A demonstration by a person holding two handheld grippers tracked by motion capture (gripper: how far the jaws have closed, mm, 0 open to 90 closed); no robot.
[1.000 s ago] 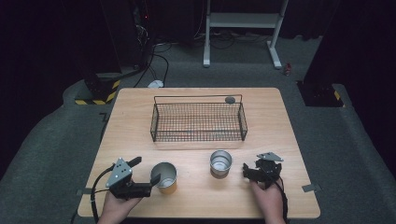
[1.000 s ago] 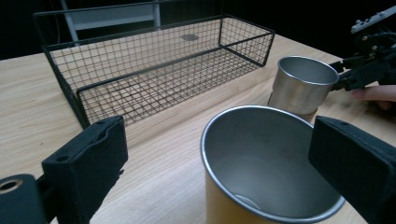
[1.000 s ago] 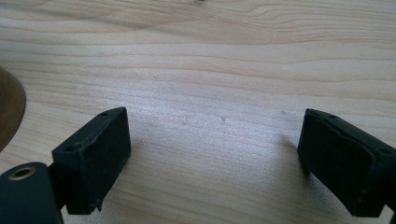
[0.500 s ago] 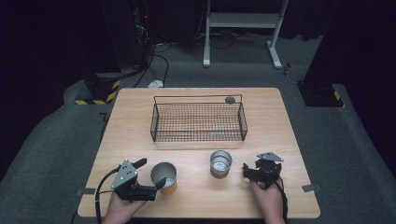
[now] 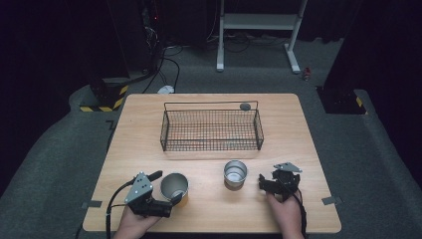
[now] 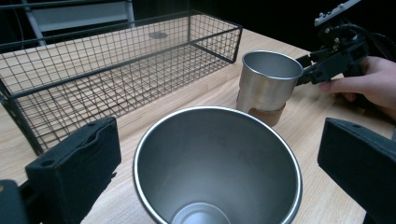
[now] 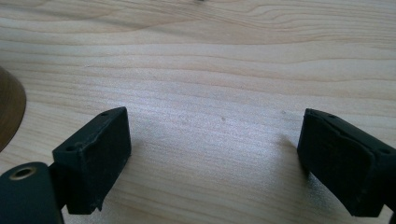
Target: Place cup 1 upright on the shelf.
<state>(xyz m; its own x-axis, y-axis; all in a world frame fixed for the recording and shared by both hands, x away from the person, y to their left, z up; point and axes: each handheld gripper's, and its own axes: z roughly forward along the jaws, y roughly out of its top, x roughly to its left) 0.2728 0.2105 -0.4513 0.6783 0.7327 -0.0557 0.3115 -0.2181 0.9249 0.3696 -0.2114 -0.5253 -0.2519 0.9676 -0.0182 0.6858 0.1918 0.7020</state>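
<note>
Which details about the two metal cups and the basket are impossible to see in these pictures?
- Near cup: outer wall and base, cut off by the bottom edge of the left gripper view.
- Far cup: its inside, hidden by its own rim in that view.
- Small dark thing behind the basket: too small in the high view to name.

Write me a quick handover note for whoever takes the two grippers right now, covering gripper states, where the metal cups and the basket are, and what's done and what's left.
Left gripper: jaws have just been opening; they stand wide on either side of the near steel cup with the brown base, pads clear of it.
Right gripper: open, over bare wooden table, nothing between the jaws.
Second steel cup: upright, mid-table, left of the right gripper.
Black wire basket: behind both cups, nothing in it.
Done: neither cup is in the basket.
Left: probably both cups still need handling; that is a guess.
</note>
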